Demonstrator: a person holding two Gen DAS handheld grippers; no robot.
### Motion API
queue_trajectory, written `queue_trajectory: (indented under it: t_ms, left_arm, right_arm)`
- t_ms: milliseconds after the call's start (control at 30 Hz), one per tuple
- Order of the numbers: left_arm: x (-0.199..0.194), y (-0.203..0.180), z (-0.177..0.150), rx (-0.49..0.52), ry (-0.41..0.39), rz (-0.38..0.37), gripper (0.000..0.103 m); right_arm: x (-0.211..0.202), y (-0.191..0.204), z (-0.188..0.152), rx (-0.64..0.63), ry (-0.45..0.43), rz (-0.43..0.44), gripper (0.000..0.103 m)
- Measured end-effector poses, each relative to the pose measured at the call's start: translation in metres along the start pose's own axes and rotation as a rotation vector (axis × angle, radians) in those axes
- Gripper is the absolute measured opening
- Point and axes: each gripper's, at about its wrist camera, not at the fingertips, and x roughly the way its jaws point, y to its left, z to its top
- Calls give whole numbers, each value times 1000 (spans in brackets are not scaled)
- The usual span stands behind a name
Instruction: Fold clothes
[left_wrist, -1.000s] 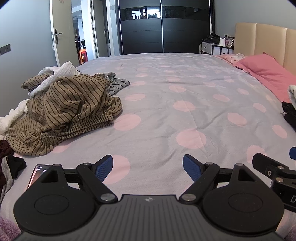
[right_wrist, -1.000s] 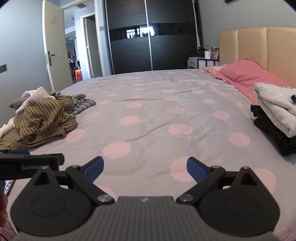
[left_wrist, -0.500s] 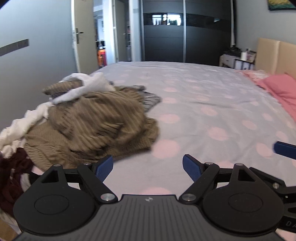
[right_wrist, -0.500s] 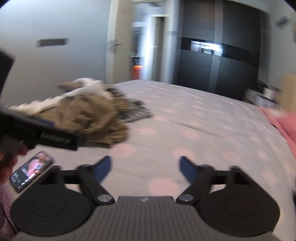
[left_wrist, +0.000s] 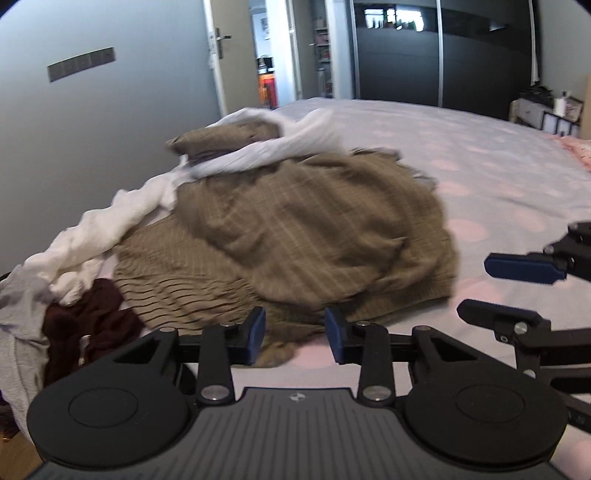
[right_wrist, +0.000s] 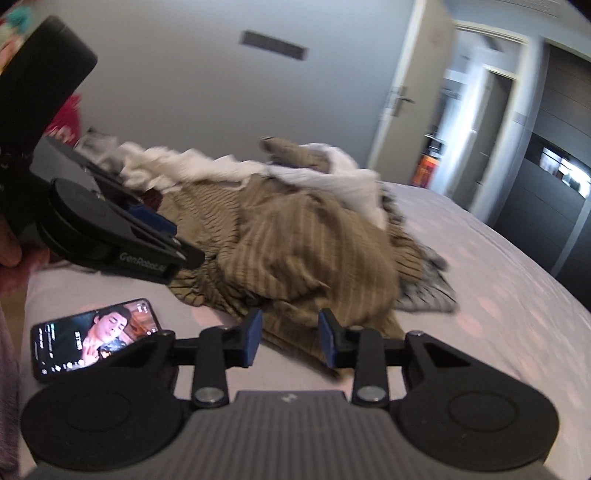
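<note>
Both grippers half-open, holding nothing; left gripper (left_wrist: 294, 335) and right gripper (right_wrist: 289, 339) at near hem of crumpled olive-brown striped garment (left_wrist: 314, 229) on grey pink-dotted bed (left_wrist: 498, 177); lit phone (right_wrist: 94, 338) beside.

Bed (left_wrist: 498, 173) under a pale sheet with pink dots. On it, near the left edge: heaped olive striped garment (left_wrist: 295, 229), white cloth (left_wrist: 122, 218) draped over and beside it, maroon piece (left_wrist: 85, 325), grey striped fabric (right_wrist: 424, 291) peeking out behind. Lit phone (right_wrist: 92, 338) flat beside the heap.
</note>
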Motion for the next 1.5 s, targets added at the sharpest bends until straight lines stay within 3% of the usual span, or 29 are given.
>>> queue_trajectory:
  t_ms: [133,300,533,567,600,633,767,933,1200,1267,1400,1500]
  left_arm:
    - [14,16,-6,-33,26,32,20]
    - [33,28,-9,-49,55,19,17]
    - [55,24,-12,-52,80,-9,17]
    - [57,23,-12,-53,83,-11,17]
    - [58,23,-12,-54,86,-12,17]
    - [59,22,-12,-55,86,-11,18]
    - [57,21,-12,-58,83,-6,19]
    - [41,18,-8,-56,47,1,30]
    - [-1,-7,-5,18,-35,-54,42]
    - [-13,-18,-5,48,-50,-98,47]
    - [-34,-49,-10,128,-76,-171,48]
    - [-43,-71,-16,191,-82,-201,49]
  right_arm:
    - [36,13,1,-65,32,79,37]
    - [77,33,-2,-145,76,133,37]
    - [120,48,-15,-317,107,79,36]
    - [123,49,-17,-339,105,79,33]
    - [125,48,-18,-348,105,75,19]
    - [127,47,-18,-349,106,68,14]
    - [118,40,-15,-338,84,71,6]
    - [67,29,-12,-352,39,-2,5]
    - [-41,-21,-12,-274,24,-249,4]
    - [-70,-34,-16,-244,39,-316,0]
    - [-136,-66,-38,-139,128,-487,0]
    - [-187,-92,-72,3,222,-546,0]
